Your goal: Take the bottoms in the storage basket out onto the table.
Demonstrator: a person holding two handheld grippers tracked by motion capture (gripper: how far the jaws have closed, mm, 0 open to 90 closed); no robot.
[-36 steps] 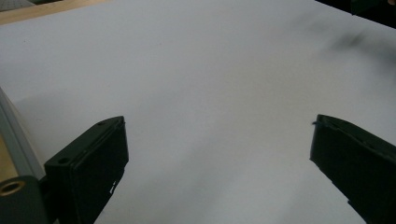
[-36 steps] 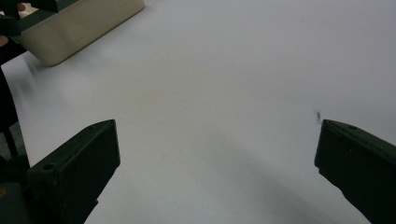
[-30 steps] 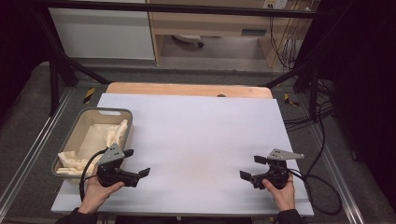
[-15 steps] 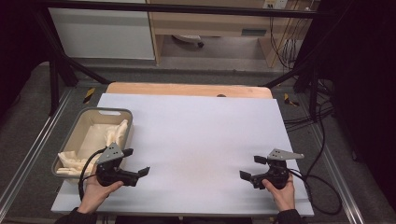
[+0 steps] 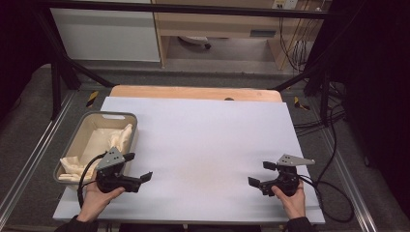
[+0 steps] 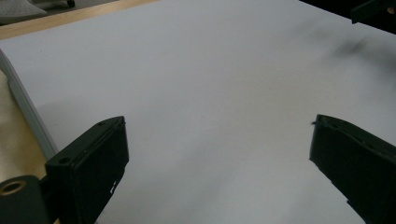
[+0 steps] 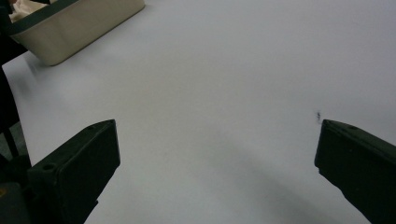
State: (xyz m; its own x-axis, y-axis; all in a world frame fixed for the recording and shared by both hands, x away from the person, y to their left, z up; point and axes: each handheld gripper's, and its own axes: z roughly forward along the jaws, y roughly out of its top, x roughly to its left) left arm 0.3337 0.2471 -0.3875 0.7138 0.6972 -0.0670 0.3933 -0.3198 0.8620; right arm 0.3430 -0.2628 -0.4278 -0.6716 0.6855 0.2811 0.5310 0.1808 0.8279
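Both hand-held grippers rest low over the white surface (image 5: 208, 145), jaws spread wide, nothing between them. Left hand-held gripper (image 5: 138, 176) sits just beside the grey bin (image 5: 128, 121) at the surface's left edge; right hand-held gripper (image 5: 258, 176) is well apart, near the right front corner. Nearest thing to work on: the cream cloth (image 5: 104, 140) crumpled inside the bin, one end draped over the near rim. Judgement: light, soft, floppy (will sag and trail once lifted), not fragile, not slippery. Best hold looks like a raised fold or the bunched end by the bin's right wall, pinched through several layers so it doesn't slide out.
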